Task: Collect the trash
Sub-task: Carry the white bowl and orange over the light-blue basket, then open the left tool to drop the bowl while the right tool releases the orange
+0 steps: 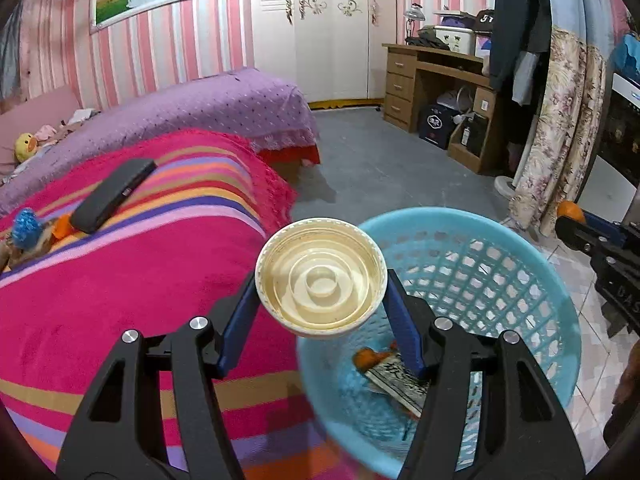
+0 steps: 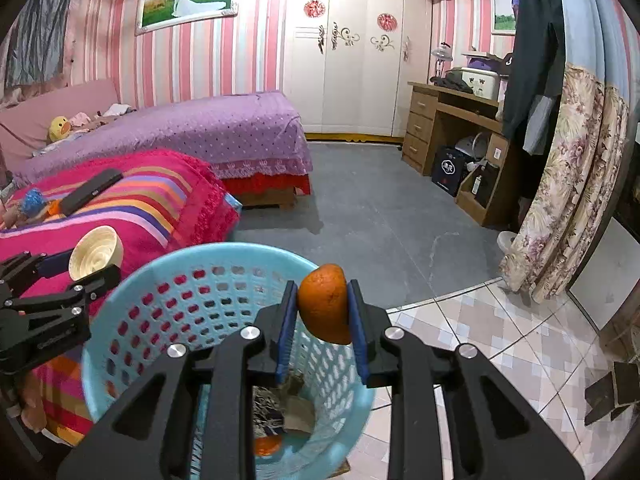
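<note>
My left gripper (image 1: 322, 280) is shut on a cream plastic lid (image 1: 320, 278), held at the near left rim of the blue mesh basket (image 1: 520, 280); the lid also shows in the right wrist view (image 2: 96, 252). My right gripper (image 2: 323, 308) is shut on an orange peel (image 2: 324, 308), held above the basket (image 2: 172, 292). Inside the basket lie a printed wrapper (image 1: 400, 384), crumpled paper (image 2: 296, 412) and another orange peel (image 2: 268, 446). The right gripper shows at the right edge of the left wrist view (image 1: 600, 240).
A striped pink blanket (image 1: 120, 280) covers the bed beside the basket, with a black phone (image 1: 112, 196), a blue scrap (image 1: 26, 226) and an orange scrap (image 1: 62, 226) on it. A purple bed (image 2: 200, 132), wooden desk (image 2: 452, 120) and floral curtain (image 2: 568, 200) stand farther off.
</note>
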